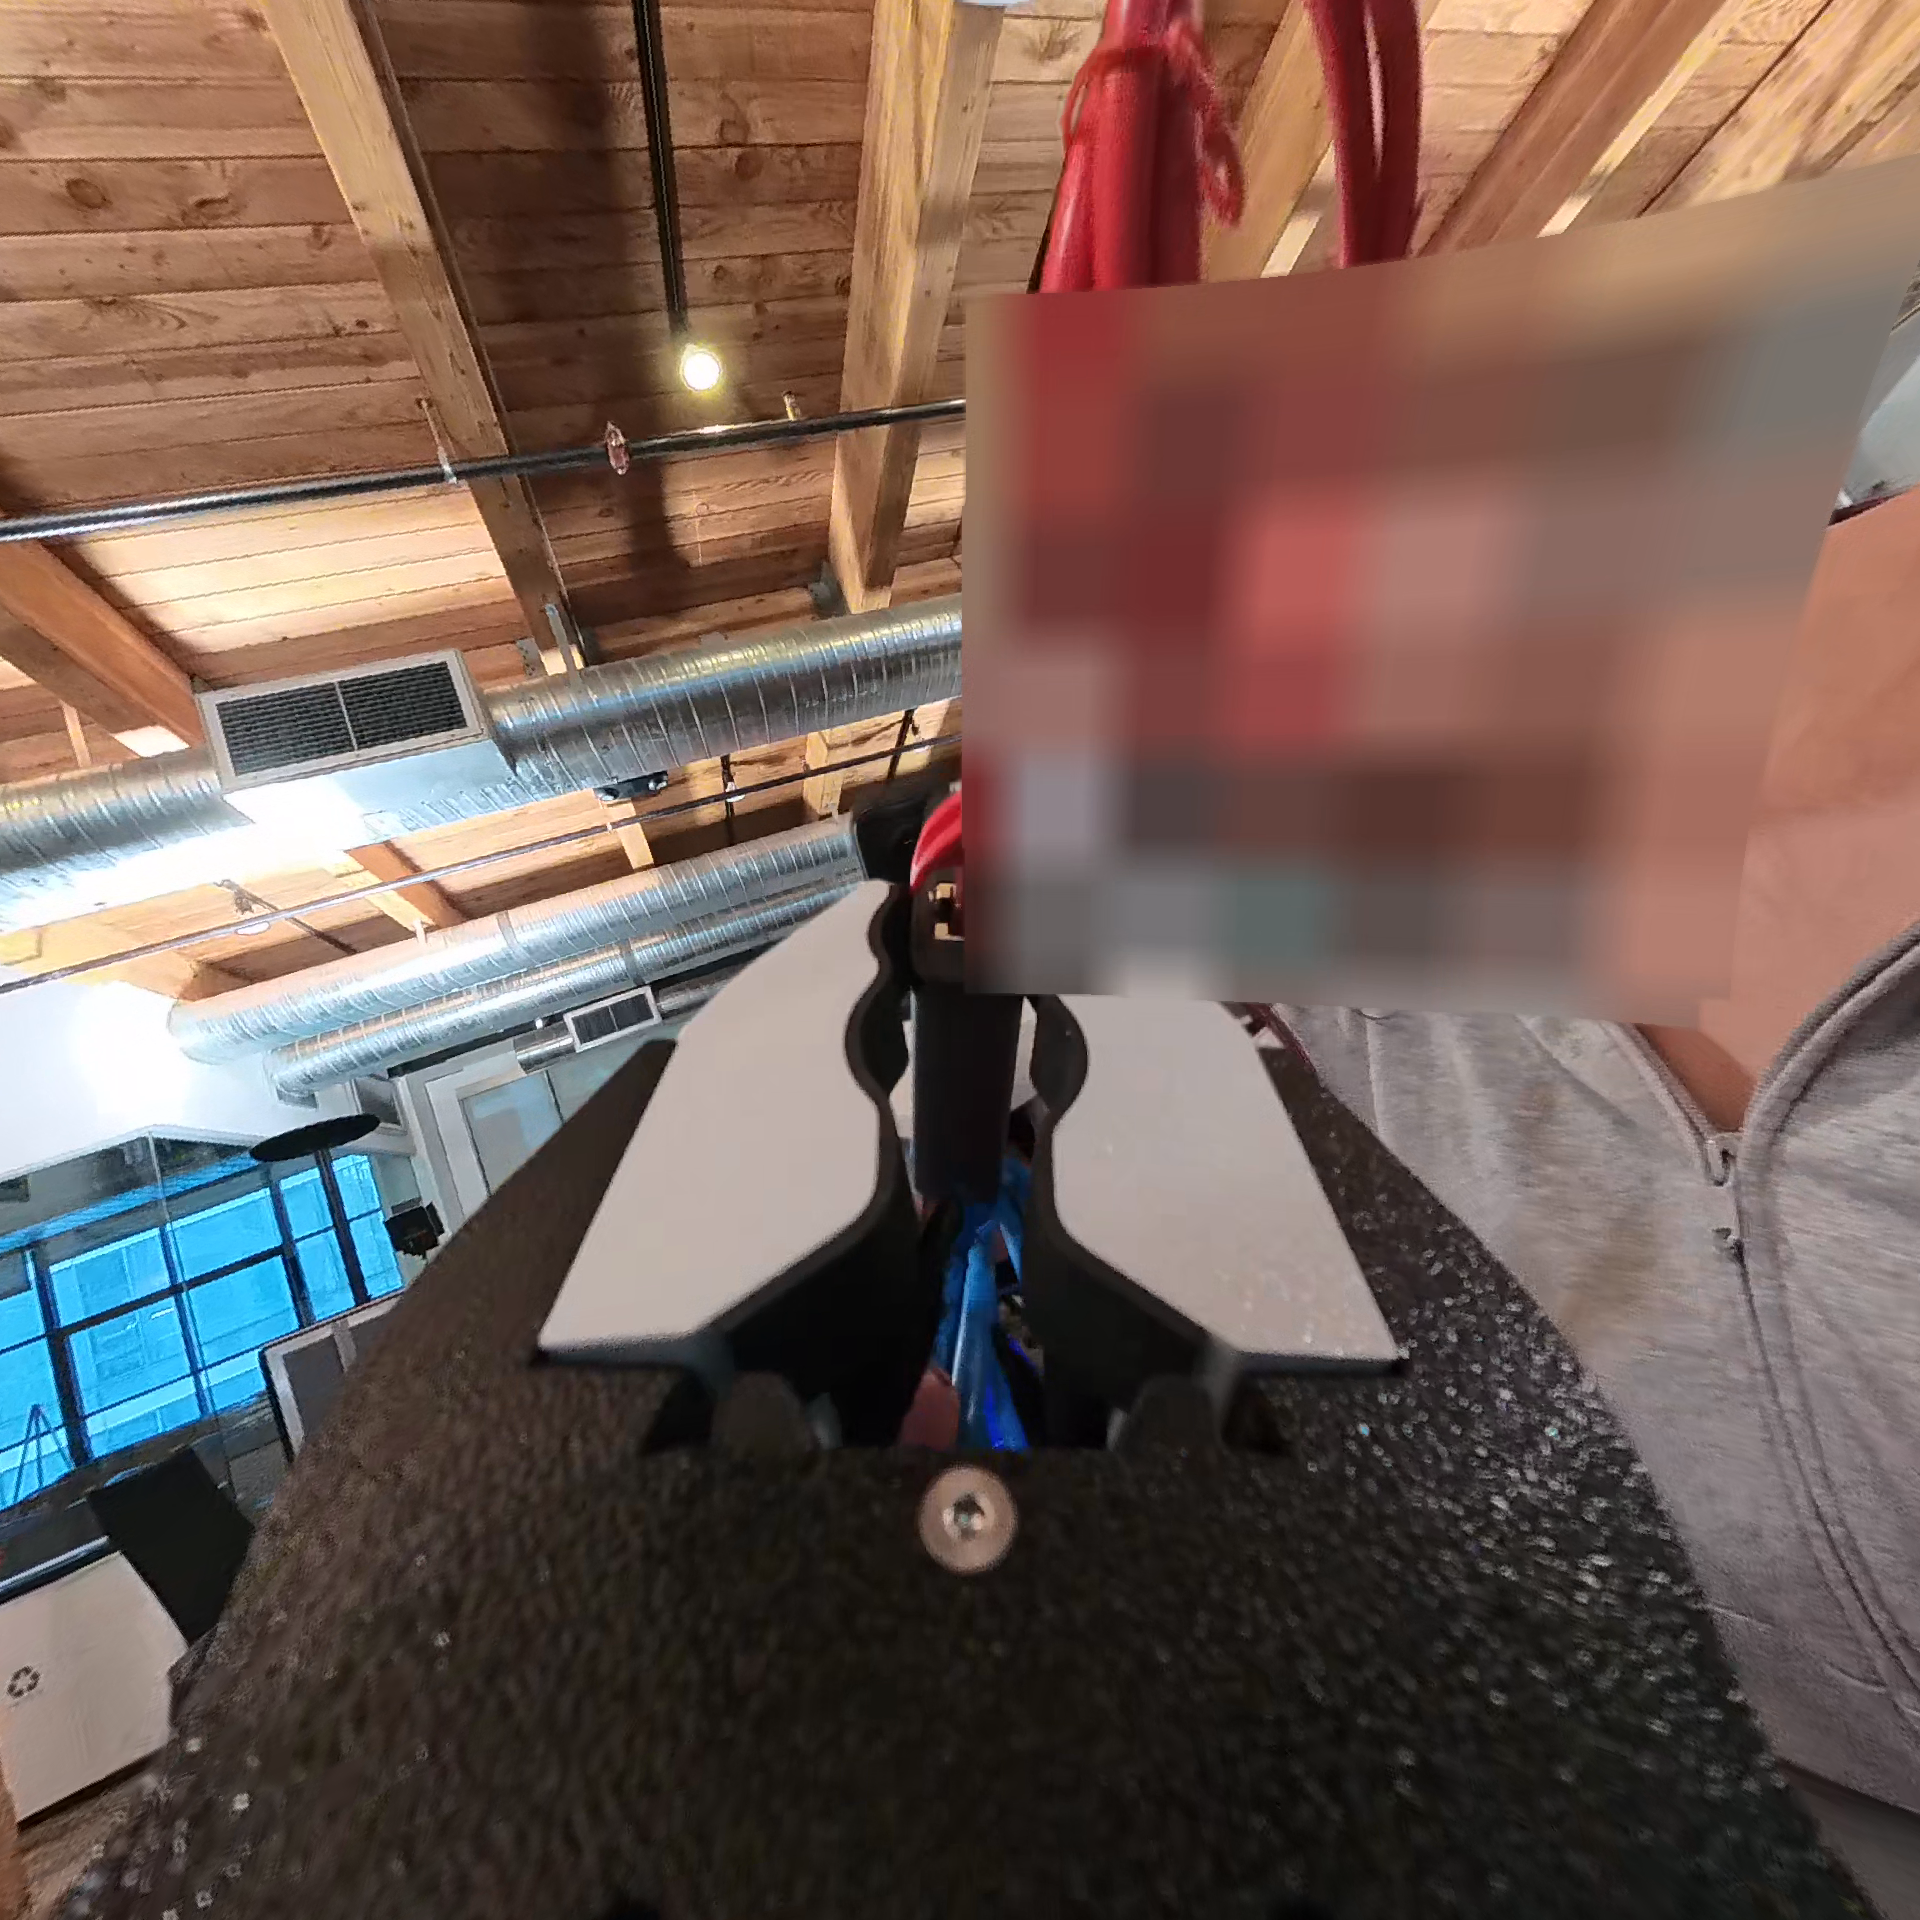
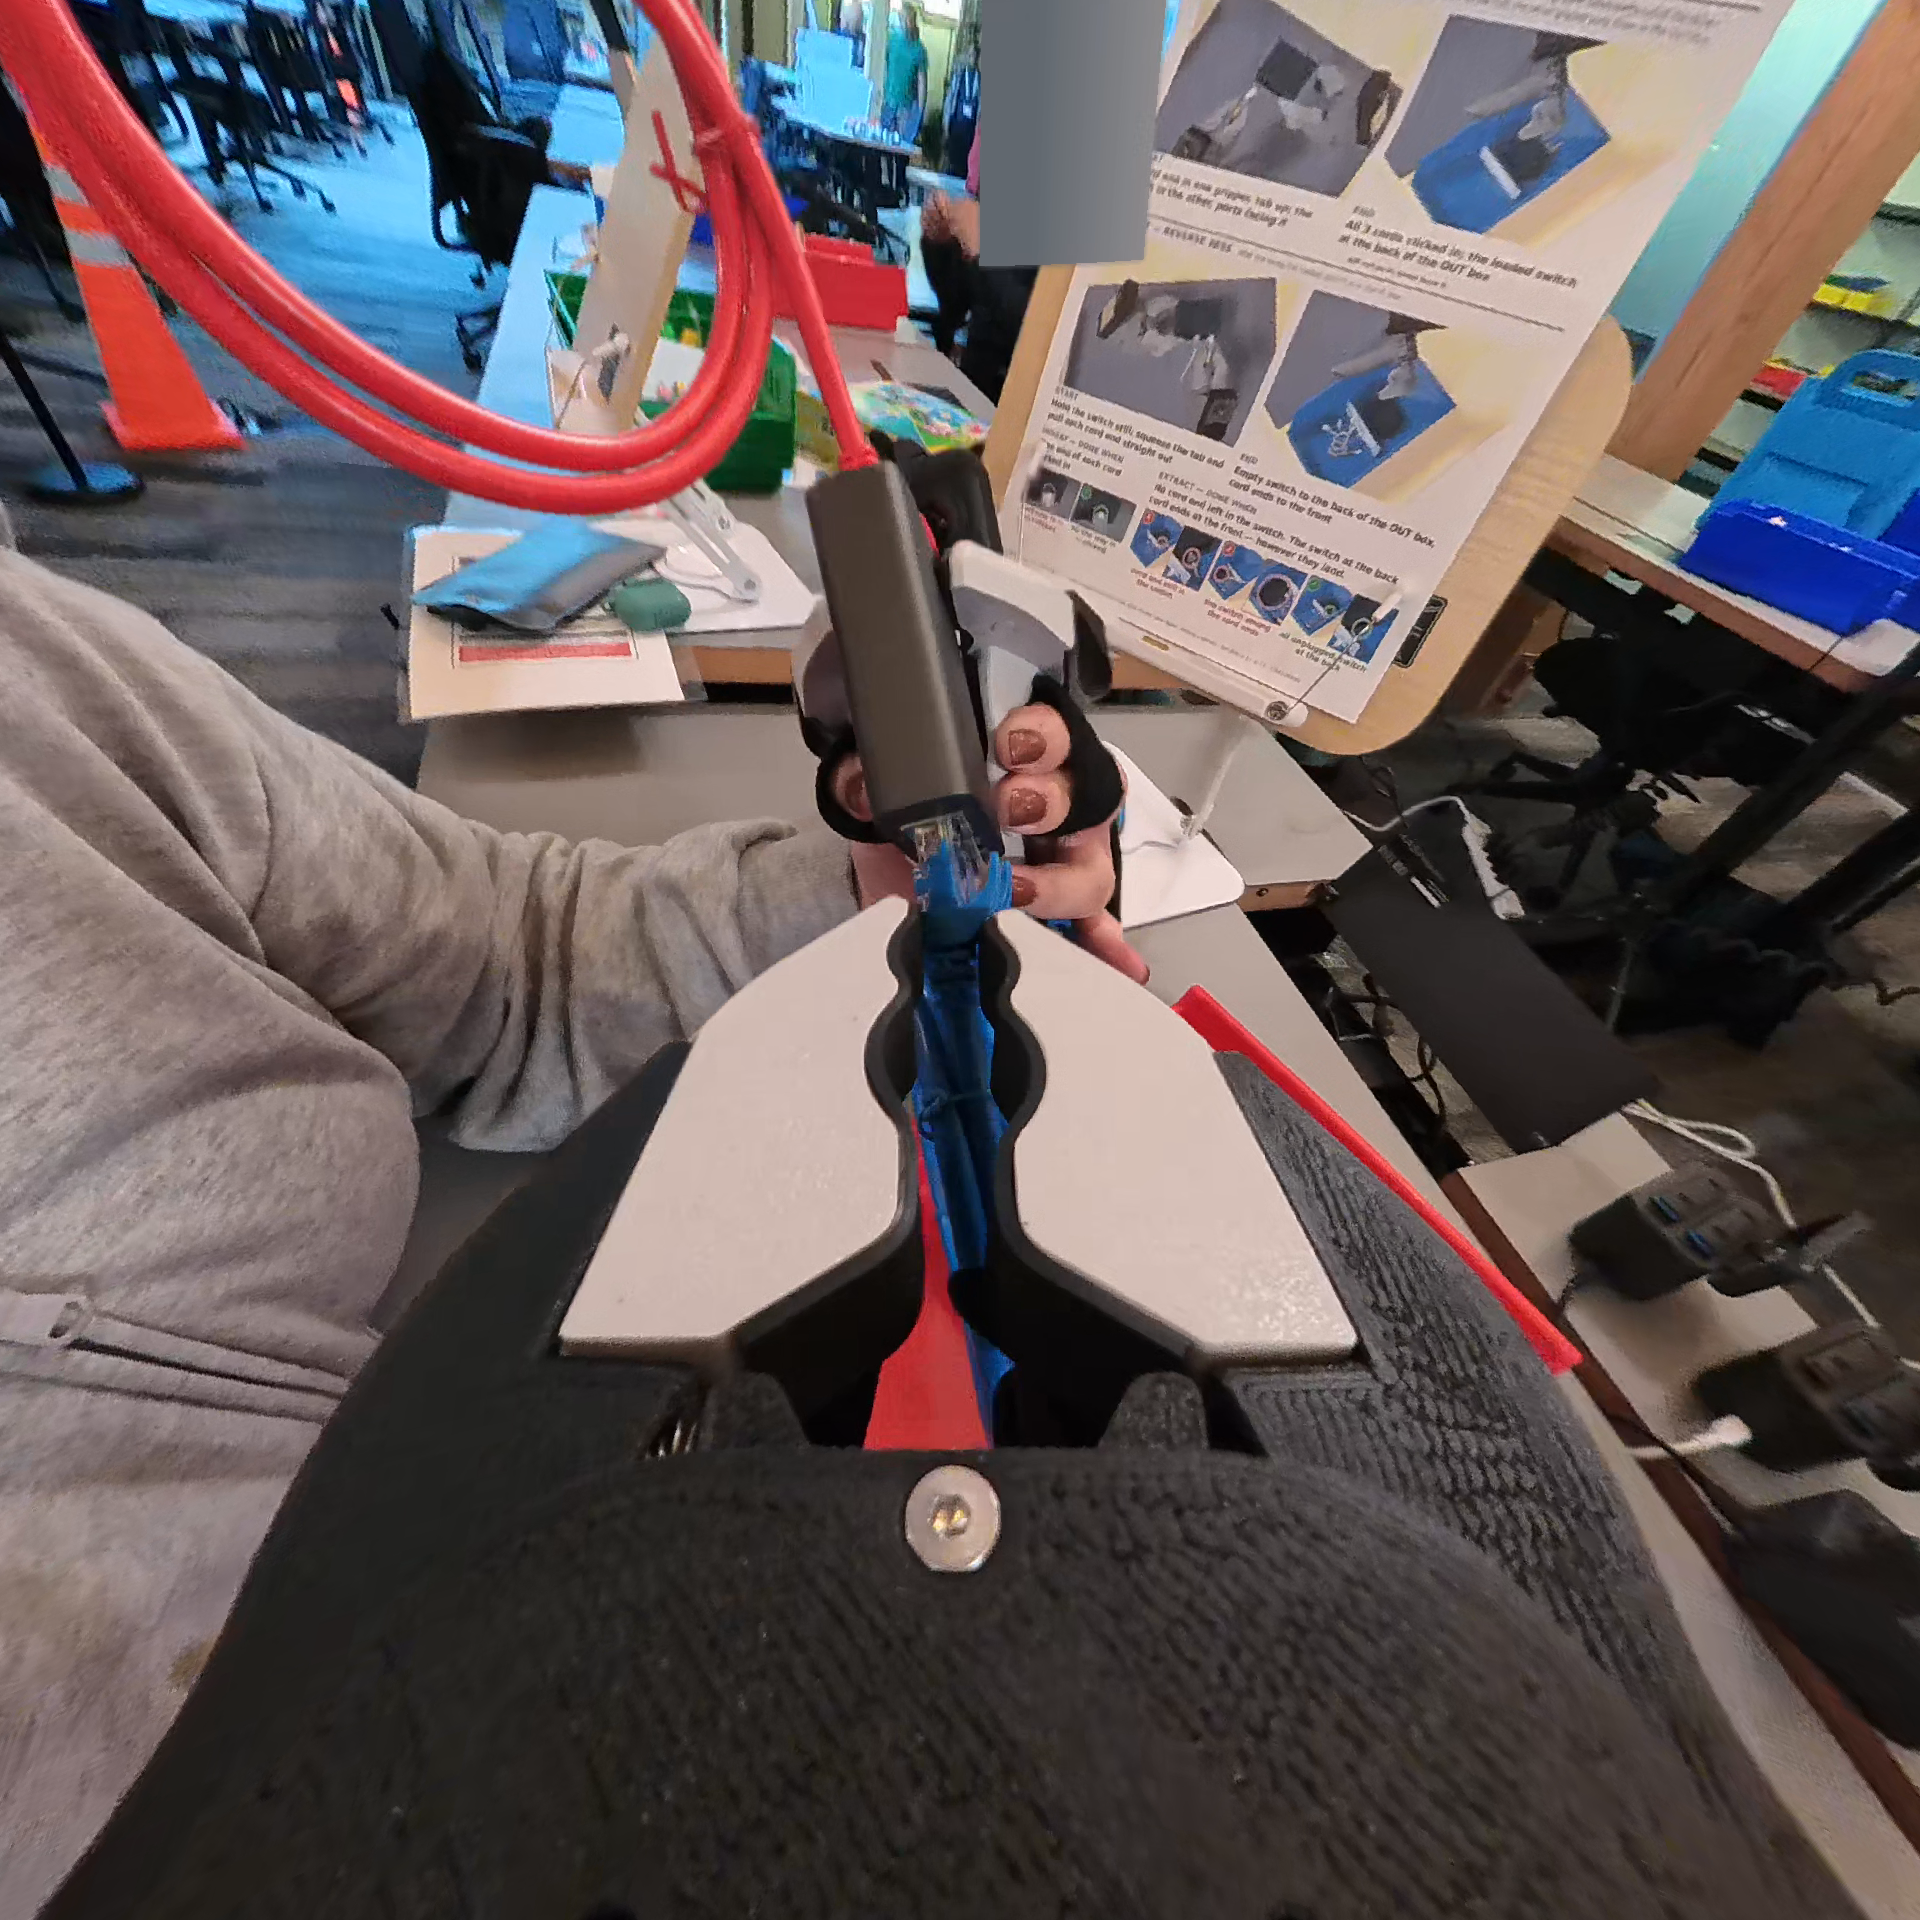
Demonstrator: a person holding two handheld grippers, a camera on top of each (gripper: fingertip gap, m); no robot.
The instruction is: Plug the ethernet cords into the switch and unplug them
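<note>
My left gripper [image 1: 961, 997] points up toward the ceiling and is shut on a dark grey box-shaped switch [image 1: 961, 1091]. A red cable [image 1: 1132, 156] leaves the switch's top end and loops overhead. In the right wrist view the switch [image 2: 894, 665] stands tilted in that left gripper [image 2: 1023, 634], which a gloved hand [image 2: 1049, 800] holds. My right gripper [image 2: 951, 930] is shut on a blue cable [image 2: 951, 1049]. Its clear-tipped plug [image 2: 961, 868] sits at a port on the switch's lower end. The red cable [image 2: 416, 405] hangs in loops to the left.
A pictured instruction board [image 2: 1299, 364] stands behind the switch on a grey table [image 2: 623, 758]. A red tray edge [image 2: 1382, 1174] runs at the right. Black power adapters [image 2: 1704, 1236], blue bins [image 2: 1829, 499] and an orange cone [image 2: 125, 312] lie around. Metal ducts [image 1: 623, 707] cross overhead. Spacing between my two grippers at the tips: around 7 centimeters.
</note>
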